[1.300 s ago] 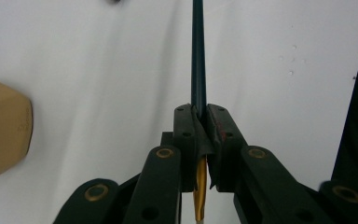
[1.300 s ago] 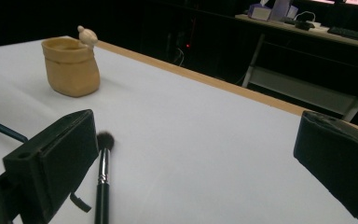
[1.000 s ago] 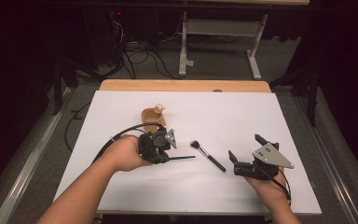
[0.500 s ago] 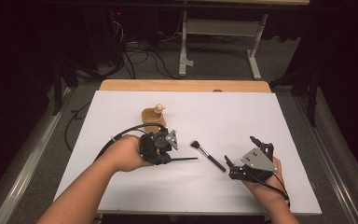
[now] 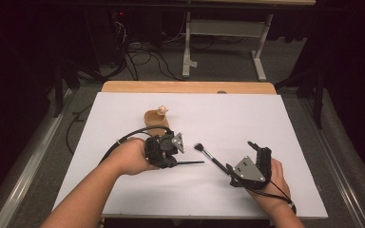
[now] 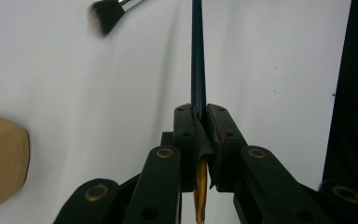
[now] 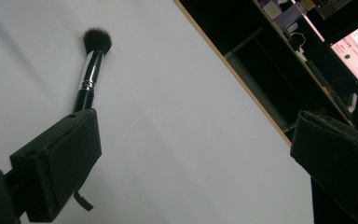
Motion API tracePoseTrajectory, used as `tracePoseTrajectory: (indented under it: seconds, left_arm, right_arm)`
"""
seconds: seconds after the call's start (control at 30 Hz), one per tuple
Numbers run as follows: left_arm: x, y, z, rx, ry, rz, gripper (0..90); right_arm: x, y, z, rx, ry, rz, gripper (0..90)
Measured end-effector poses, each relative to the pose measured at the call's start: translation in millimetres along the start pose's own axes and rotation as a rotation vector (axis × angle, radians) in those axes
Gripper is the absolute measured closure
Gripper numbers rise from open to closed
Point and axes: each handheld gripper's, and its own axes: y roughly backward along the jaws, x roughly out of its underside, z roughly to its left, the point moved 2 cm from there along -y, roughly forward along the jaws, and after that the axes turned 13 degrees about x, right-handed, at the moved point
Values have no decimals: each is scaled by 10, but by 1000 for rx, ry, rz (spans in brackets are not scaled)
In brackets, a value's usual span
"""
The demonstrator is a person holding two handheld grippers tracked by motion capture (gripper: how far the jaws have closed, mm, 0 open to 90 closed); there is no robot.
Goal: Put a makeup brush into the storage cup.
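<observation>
Right hand-held gripper (image 5: 241, 176), jaws wide, has dropped beside the black-bristled silver-ferruled makeup brush (image 5: 212, 157); left hand-held gripper (image 5: 171, 154) grips a thin dark brush (image 5: 190, 163).

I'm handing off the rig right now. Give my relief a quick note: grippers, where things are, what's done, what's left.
Left gripper: shut on a thin dark brush, held just above the sheet.
Right gripper: open, empty, low beside the makeup brush.
Makeup brush lies on the white sheet between the hands; tan cup stands behind the left hand.
Done: thin brush picked up.
Left: probably grasp the makeup brush; both likely go in the cup.
</observation>
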Motion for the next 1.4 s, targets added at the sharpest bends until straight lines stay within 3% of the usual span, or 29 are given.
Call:
tracePoseTrajectory:
  seconds: [0.1, 0.77, 1.1, 1.4]
  left_arm:
    - [-8, -8, -6, 5, 1, -10, 828]
    - [7, 9, 3, 5, 5, -20, 827]
    - [17, 15, 9, 3, 4, -28, 827]
    - [22, 32, 10, -1, 4, -39, 828]
  right_arm:
    - [-12, 7, 18, 16, 64, -14, 39]
    - [-75, -1, 148, 96, 304, -11, 91]
    - [-79, 7, 197, 127, 399, -23, 142]
    - [-134, 27, 250, 125, 434, -42, 167]
